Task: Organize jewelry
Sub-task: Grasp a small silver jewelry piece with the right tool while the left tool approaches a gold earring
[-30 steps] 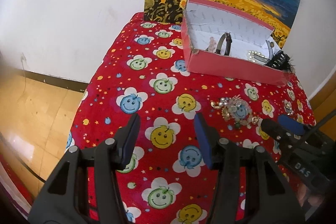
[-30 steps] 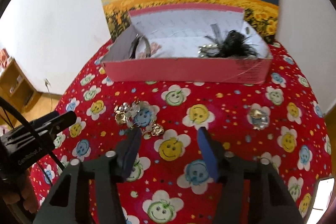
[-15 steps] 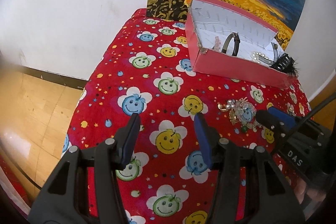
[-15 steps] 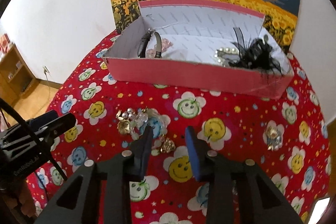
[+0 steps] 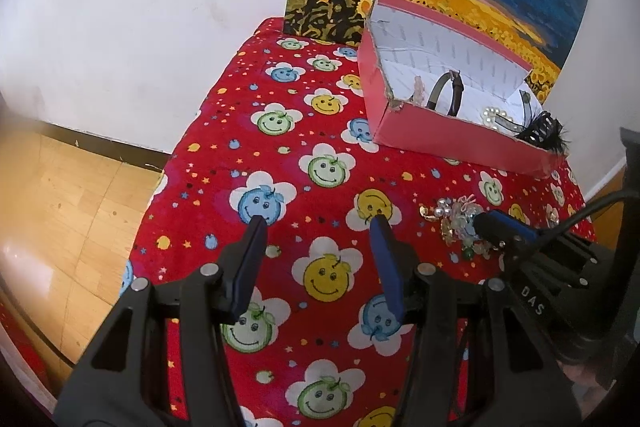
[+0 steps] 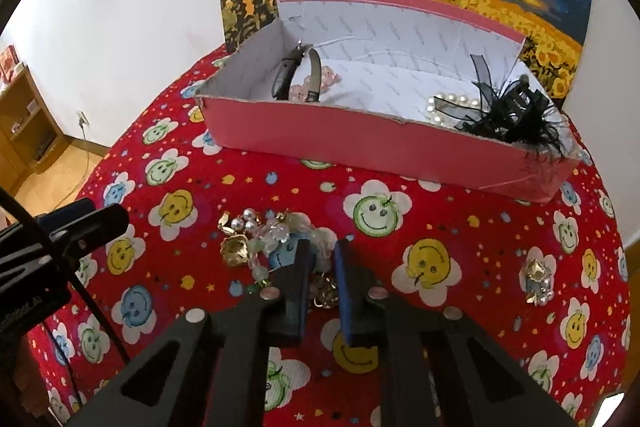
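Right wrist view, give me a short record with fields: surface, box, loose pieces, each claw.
surface: red smiley-flower cloth
box: pink box, open, holding a watch, pearls and a black feather clip
loose pieces: beaded cluster before the box; small brooch apart, at right
right claw: just closed, on the cluster
left claw: open, empty

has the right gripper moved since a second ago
Yes. The right gripper has slid left, off the yellow smiley onto the bead cluster, its jaws closing around part of it.
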The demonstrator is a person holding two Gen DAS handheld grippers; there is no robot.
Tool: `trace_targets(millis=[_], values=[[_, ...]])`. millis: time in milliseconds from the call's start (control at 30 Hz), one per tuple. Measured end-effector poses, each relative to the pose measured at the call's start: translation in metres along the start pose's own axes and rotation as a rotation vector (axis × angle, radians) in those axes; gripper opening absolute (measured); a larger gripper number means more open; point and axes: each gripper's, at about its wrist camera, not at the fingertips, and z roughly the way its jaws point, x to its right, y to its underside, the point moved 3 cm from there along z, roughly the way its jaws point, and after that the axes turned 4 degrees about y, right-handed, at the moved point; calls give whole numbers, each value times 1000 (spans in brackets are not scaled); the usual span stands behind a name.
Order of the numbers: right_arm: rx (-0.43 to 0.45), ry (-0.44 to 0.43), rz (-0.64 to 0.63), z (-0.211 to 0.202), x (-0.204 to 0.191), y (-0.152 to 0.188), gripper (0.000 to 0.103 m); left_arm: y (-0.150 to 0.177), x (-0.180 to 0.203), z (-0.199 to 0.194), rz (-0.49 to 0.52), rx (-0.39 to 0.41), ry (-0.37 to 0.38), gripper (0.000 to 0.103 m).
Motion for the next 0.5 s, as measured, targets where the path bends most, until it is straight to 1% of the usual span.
trace_targets(millis=[100, 333, 400, 467, 500], values=[[41, -40, 46, -11, 6, 0, 13, 1, -1, 0, -3, -4, -3, 46], [160, -87, 106, -58, 19, -11, 13, 2, 4, 0, 14, -6, -3, 46], [174, -100, 99, -67, 20, -13, 13, 2, 6, -2, 18, -4, -1, 46], [158, -118, 59, -68, 17, -13, 14, 3, 8, -4, 20, 1, -1, 46], [153, -99, 52, -66, 16, -13, 14, 2, 8, -4, 21, 2, -1, 46]])
